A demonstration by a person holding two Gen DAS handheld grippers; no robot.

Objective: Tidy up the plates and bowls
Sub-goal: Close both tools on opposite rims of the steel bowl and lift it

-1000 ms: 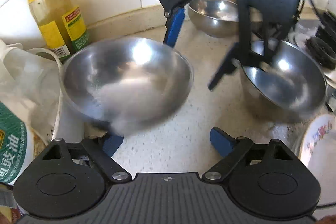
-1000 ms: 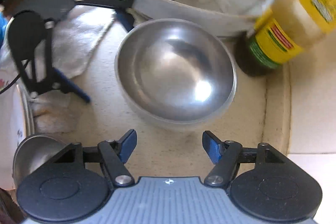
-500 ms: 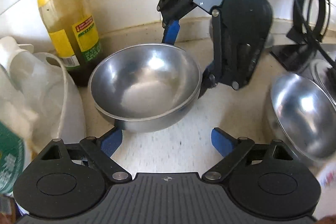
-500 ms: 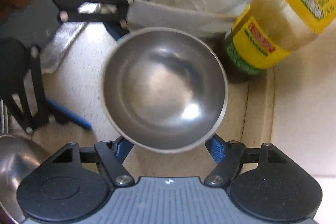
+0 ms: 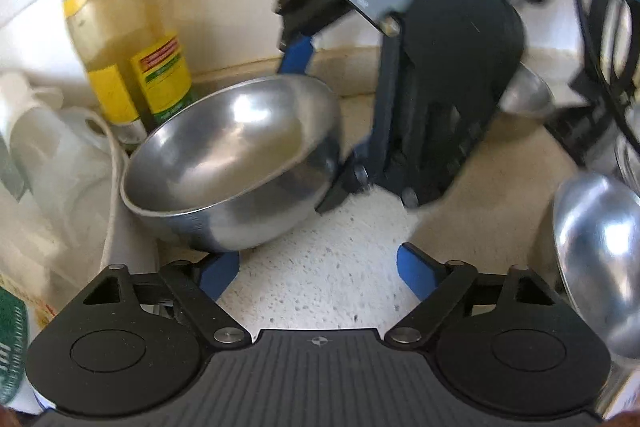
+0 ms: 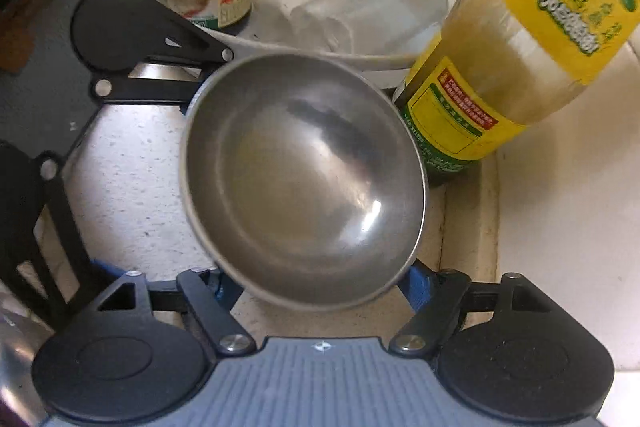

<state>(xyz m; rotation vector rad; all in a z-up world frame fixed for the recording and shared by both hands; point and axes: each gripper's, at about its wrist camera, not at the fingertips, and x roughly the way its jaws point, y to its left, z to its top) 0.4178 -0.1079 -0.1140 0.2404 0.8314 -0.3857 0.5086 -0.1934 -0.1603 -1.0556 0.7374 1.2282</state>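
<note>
A steel bowl [image 5: 236, 167] sits tilted on the pale counter beside a yellow-labelled oil bottle [image 5: 120, 27]. My right gripper [image 5: 310, 135] straddles it, one blue finger behind the far rim and the other at its right side. In the right wrist view the bowl [image 6: 304, 179] fills the gap and its near rim covers both fingertips of the right gripper [image 6: 320, 285], whose jaws are opening. My left gripper [image 5: 318, 275] has its jaws closing on nothing; the bowl sits just above its left finger. A second steel bowl [image 5: 596, 259] is at the right edge.
A third steel bowl [image 5: 524, 95] shows behind the right gripper. A white jug [image 5: 60, 167] crowds the left. A white dish [image 6: 320, 55] full of bottles stands behind the bowl. The tiled wall [image 6: 568, 227] closes the corner.
The right gripper has come forward until its fingers flank the bowl, and the bowl now tilts. The left gripper has swung left toward the oil bottle and its fingers stand a little closer together.
</note>
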